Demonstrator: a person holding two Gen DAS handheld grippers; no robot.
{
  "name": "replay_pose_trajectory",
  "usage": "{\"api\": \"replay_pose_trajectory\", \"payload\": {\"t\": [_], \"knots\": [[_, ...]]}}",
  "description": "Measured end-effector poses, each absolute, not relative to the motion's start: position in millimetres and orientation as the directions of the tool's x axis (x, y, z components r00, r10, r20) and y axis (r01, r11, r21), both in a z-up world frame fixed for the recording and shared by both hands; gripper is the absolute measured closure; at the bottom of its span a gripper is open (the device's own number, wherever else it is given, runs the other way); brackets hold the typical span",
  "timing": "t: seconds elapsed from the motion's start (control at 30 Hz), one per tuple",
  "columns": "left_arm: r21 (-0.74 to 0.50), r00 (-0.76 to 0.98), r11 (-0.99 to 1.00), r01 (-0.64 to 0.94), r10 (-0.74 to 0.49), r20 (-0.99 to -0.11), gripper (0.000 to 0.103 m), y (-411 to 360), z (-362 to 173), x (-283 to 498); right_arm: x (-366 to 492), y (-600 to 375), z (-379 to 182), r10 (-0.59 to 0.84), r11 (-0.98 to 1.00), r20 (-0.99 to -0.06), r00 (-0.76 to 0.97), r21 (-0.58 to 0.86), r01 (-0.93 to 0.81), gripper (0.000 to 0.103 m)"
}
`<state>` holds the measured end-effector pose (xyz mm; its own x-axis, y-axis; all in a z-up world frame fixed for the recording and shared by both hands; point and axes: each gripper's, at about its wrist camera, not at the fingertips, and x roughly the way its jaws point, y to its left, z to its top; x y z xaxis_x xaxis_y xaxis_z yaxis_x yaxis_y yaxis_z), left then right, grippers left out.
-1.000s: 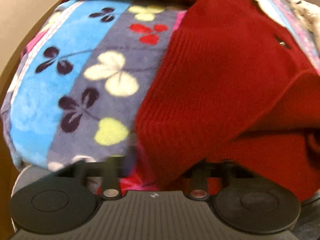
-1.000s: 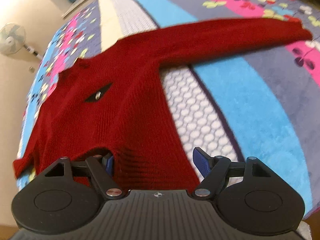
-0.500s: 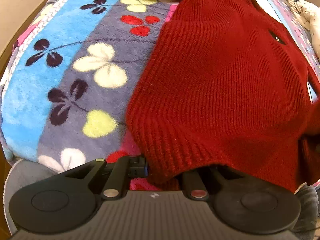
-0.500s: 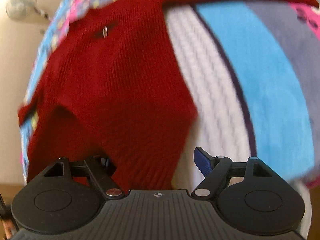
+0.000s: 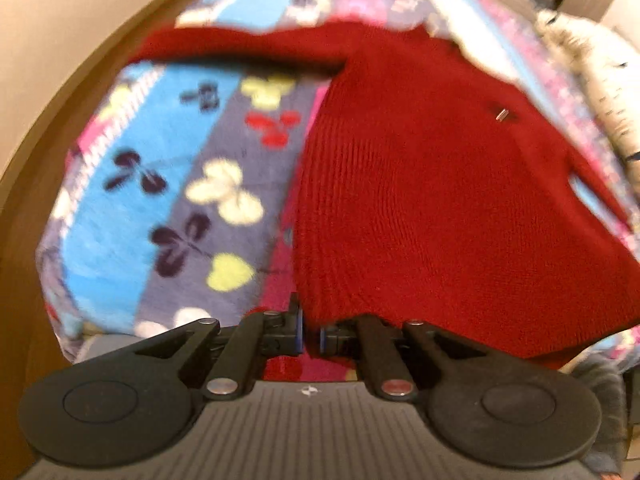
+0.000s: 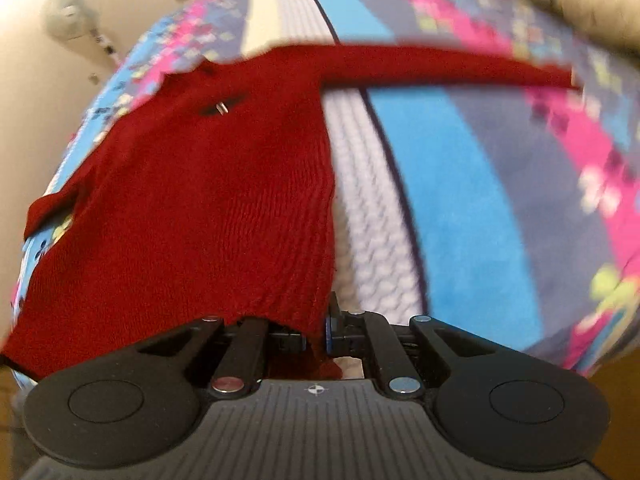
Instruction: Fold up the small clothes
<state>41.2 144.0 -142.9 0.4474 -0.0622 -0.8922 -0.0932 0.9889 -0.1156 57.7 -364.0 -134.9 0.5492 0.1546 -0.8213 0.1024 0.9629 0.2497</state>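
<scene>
A small red knit sweater [image 5: 432, 184] lies spread on a patterned fleece blanket [image 5: 160, 184], sleeves stretched out to both sides. My left gripper [image 5: 311, 334] is shut on the left corner of the ribbed bottom hem. In the right wrist view the same sweater [image 6: 200, 200] shows with one sleeve [image 6: 440, 68] reaching right. My right gripper [image 6: 316, 334] is shut on the hem's right corner. Both hem corners are lifted off the blanket.
The blanket [image 6: 472, 200] covers a bed with blue, grey, white and pink stripes. A pale garment or pillow [image 5: 600, 80] lies at the far right. A standing fan [image 6: 70, 12] is by the wall. The bed's wooden edge [image 5: 24, 184] runs on the left.
Both grippers have closed on the sweater's bottom hem corners; they were open around it before. The hem has risen off the blanket.
</scene>
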Motion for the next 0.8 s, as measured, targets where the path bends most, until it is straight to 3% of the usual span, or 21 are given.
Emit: {"api": "replay_pose_trajectory", "payload": {"t": [0.17,0.4,0.63,0.7,0.73,0.77,0.8], "knots": [[-0.040,0.511,0.998,-0.045,-0.011,-0.860,0.096,153.0,-109.4,22.0,35.0,-396.0,-107.5,0.064,0.990,-0.814,0.577,0.127,0.069,0.096],[0.040,0.292,0.999,-0.016,0.043,-0.956,0.095,147.8,-207.3,35.1,40.0,-385.9,-220.5,0.012,1.000,-0.943,0.333,0.018,0.016,0.096],[0.041,0.292,0.999,0.005,0.038,-0.956,0.094,154.5,-205.8,35.5,41.8,-384.9,-225.0,0.037,0.999,-0.942,0.334,0.047,0.021,0.095],[0.034,0.297,0.999,0.005,0.031,-0.954,0.087,154.5,-199.9,32.1,39.3,-386.7,-225.7,0.073,0.997,-0.953,0.295,0.081,0.014,0.093],[0.029,0.306,1.000,0.009,0.025,-0.952,0.076,154.0,-194.3,28.2,35.7,-386.3,-221.8,0.077,0.996,-0.961,0.264,0.087,0.025,0.090],[0.018,0.326,1.000,0.023,0.009,-0.945,0.053,155.6,-187.0,22.6,30.2,-387.8,-219.2,0.084,0.995,-0.968,0.235,0.096,0.040,0.083],[0.014,0.346,0.999,0.041,-0.001,-0.938,0.041,155.2,-179.4,15.6,22.9,-388.6,-213.3,0.101,0.993,-0.970,0.222,0.113,0.042,0.079]]}}
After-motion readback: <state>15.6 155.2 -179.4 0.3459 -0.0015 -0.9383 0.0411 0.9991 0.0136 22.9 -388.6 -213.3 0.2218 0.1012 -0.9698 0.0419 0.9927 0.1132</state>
